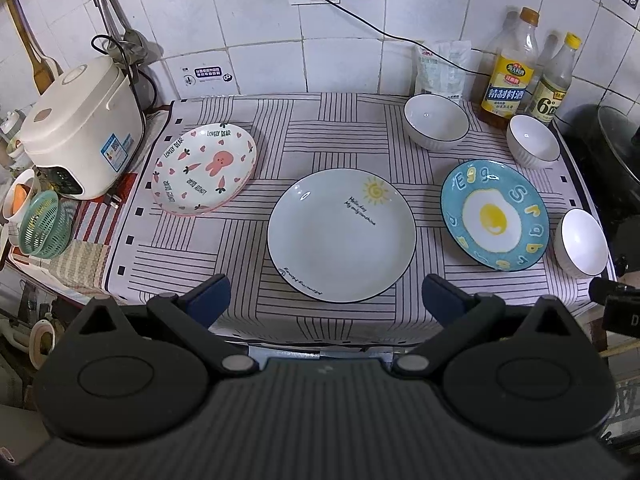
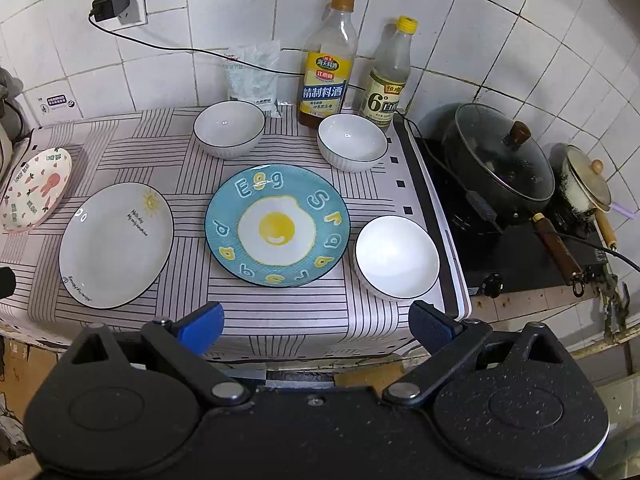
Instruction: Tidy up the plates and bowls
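Three plates lie flat in a row on the striped cloth (image 1: 344, 120). The pink bunny plate (image 1: 205, 168) is on the left side. The white sun plate (image 1: 341, 236) is in the middle. The blue egg plate (image 2: 277, 225) is on the right side. None of the plates touch each other.

Three white bowls stand upright near the egg plate. One bowl (image 2: 229, 129) sits behind it to the left. A second bowl (image 2: 352, 142) sits behind it to the right. The third bowl (image 2: 397, 257) sits just beside its right edge, near the edge of the cloth.

The left gripper (image 1: 326, 296) hovers over the front of the cloth, near the sun plate. Its blue fingers (image 1: 210, 298) are spread wide and hold nothing. The right gripper (image 2: 316, 326) hovers in front of the egg plate. Its fingers (image 2: 202, 326) are spread wide too and hold nothing.

Two bottles (image 2: 326, 64) stand by the tiled wall behind the bowls. A rice cooker (image 1: 80, 128) sits to the left. A black pot with a glass lid (image 2: 500, 156) sits to the right.
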The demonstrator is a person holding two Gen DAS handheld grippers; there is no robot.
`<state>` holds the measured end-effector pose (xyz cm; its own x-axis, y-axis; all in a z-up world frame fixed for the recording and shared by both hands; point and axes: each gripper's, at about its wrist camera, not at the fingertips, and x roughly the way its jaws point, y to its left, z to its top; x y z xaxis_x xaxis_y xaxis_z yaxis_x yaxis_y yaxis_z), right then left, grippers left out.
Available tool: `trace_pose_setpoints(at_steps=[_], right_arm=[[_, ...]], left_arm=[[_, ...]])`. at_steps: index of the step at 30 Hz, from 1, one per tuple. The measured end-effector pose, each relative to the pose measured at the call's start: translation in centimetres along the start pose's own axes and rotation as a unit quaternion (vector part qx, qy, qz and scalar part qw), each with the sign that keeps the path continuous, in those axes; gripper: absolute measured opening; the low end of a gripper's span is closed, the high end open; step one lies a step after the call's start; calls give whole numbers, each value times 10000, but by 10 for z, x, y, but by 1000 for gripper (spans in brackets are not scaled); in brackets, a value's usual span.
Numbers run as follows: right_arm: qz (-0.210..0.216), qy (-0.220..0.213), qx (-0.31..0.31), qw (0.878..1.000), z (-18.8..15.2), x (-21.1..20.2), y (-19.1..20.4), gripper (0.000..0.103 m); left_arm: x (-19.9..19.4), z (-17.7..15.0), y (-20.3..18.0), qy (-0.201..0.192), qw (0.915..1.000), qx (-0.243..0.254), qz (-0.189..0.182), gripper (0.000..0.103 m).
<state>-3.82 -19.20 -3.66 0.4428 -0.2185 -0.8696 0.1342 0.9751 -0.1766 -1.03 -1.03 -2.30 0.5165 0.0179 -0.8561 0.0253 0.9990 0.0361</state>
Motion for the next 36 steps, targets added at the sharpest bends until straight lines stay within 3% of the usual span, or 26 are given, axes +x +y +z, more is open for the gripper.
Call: trace_pose_setpoints(at_steps=[13,20,25,30,36], right_arm=[[-3,-2,-2,10000,0,0,0,100],[88,-83,-27,9999,-1,-1,1,100],[587,-839,-192,9946,-5,-11,6,100],[1513,-1612,-585,9735,-13,6,17,100],[2561,-1829,-512,9478,-10,58,39,98]], left_arm=[[0,-1,0,23,9999,83,-75,103],[0,-1,13,-158,9997,65,-172,103],[8,5,29,-289,9994,137,-108,101],[28,12,57,-283,9992,-169,-221,100],[52,12,74,-417,9991,20,-50,100]])
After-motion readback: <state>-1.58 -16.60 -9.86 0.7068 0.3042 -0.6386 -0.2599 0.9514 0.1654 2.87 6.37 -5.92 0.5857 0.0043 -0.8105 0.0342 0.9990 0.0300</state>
